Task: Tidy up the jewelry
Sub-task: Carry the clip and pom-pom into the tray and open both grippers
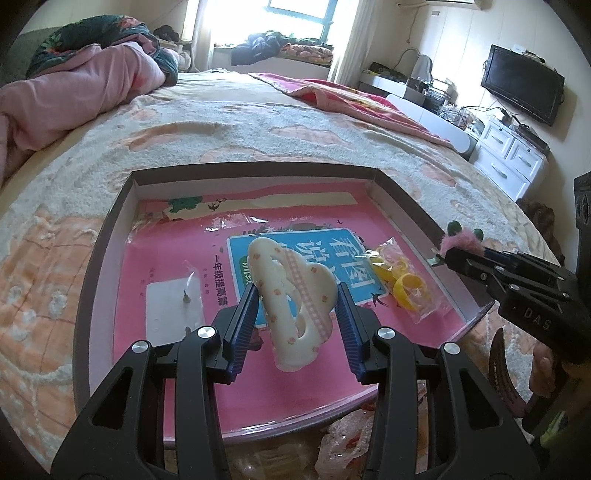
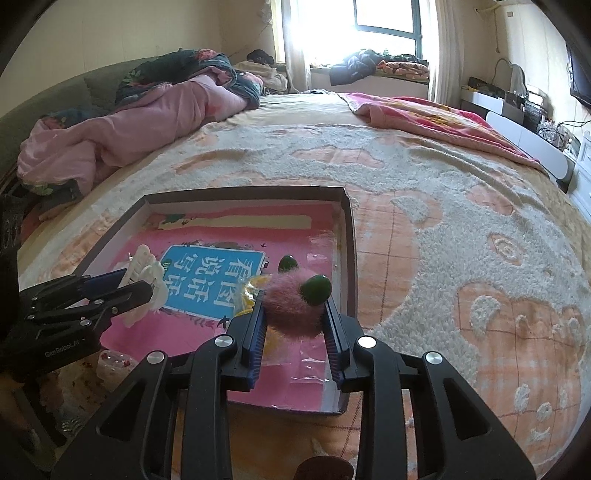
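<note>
Bedspread under the tray [image 1: 402, 210]: left gripper [image 1: 297, 306] clamps the stiff, likely brittle cream hair claw [image 1: 291, 295] across its body; right gripper [image 2: 295, 314] squeezes a soft pink pompom clip [image 2: 295, 306], both above the tray.

We are in a lived-in home bedroom. A wide bed [image 2: 424, 206] fills most of what we see, covered with a fluffy cream-and-peach blanket, and a rumpled pink quilt [image 1: 70, 96] is heaped at its left side. Behind it, daylight pours through a curtained window [image 1: 295, 14] whose ledge holds piled clothes [image 1: 266, 46]. Along the right wall we find a flat television [image 1: 522, 88] above a white drawer cabinet [image 1: 511, 155] with cables on it.
</note>
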